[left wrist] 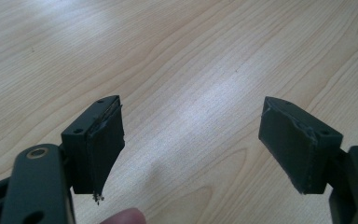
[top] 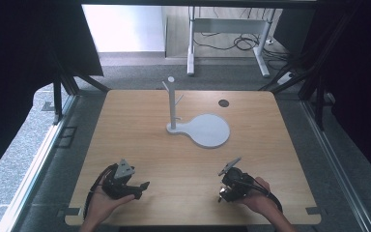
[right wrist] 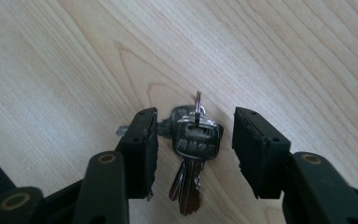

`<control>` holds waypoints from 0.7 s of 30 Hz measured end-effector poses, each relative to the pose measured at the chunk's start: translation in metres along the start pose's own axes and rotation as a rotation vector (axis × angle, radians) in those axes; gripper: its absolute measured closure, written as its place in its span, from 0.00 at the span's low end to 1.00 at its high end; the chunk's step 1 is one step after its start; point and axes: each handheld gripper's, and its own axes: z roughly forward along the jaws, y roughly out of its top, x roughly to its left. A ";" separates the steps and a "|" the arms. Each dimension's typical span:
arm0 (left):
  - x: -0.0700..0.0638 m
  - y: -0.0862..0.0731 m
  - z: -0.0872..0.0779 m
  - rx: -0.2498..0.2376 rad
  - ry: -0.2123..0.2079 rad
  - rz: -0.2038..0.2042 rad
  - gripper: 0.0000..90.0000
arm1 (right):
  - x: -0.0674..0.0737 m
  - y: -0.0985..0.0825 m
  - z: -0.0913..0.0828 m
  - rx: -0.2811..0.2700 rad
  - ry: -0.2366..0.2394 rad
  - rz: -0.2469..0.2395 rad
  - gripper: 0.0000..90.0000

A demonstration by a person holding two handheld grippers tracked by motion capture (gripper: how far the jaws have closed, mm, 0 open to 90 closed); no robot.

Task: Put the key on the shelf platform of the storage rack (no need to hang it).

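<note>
Because the bunch of keys [right wrist: 193,149] lies flat on the table [top: 140,140] between the half-open jaws of the right gripper [right wrist: 193,154], neither pad touching it, closing squarely on the key heads below the ring [right wrist: 198,109] looks the sound approach. From above, this gripper sits at 5 o'clock on the table. The left gripper [left wrist: 191,149], at 7 o'clock, stands wide open and empty. At 12 o'clock, the white peg stand [top: 173,104] rises from its round base [top: 210,130]; both are bare.
</note>
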 end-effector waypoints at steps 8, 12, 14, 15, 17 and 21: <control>0.001 0.000 -0.001 0.000 0.003 -0.002 0.25 | -0.004 0.012 0.002 0.002 0.014 0.022 0.73; 0.001 0.000 -0.001 -0.001 0.002 -0.003 0.25 | -0.004 0.014 0.002 0.006 0.018 0.034 0.79; 0.001 0.000 -0.001 0.000 0.001 -0.002 0.25 | -0.004 0.014 0.002 0.008 0.019 0.039 0.82; 0.001 0.000 -0.001 0.000 0.003 -0.001 0.25 | -0.004 0.014 0.002 0.010 0.020 0.043 0.84; 0.001 0.000 -0.001 0.001 0.003 -0.001 0.25 | -0.005 0.015 0.003 0.014 0.025 0.051 0.86; 0.001 0.000 -0.001 -0.001 0.003 -0.002 0.25 | -0.006 0.014 0.003 0.020 0.032 0.070 0.91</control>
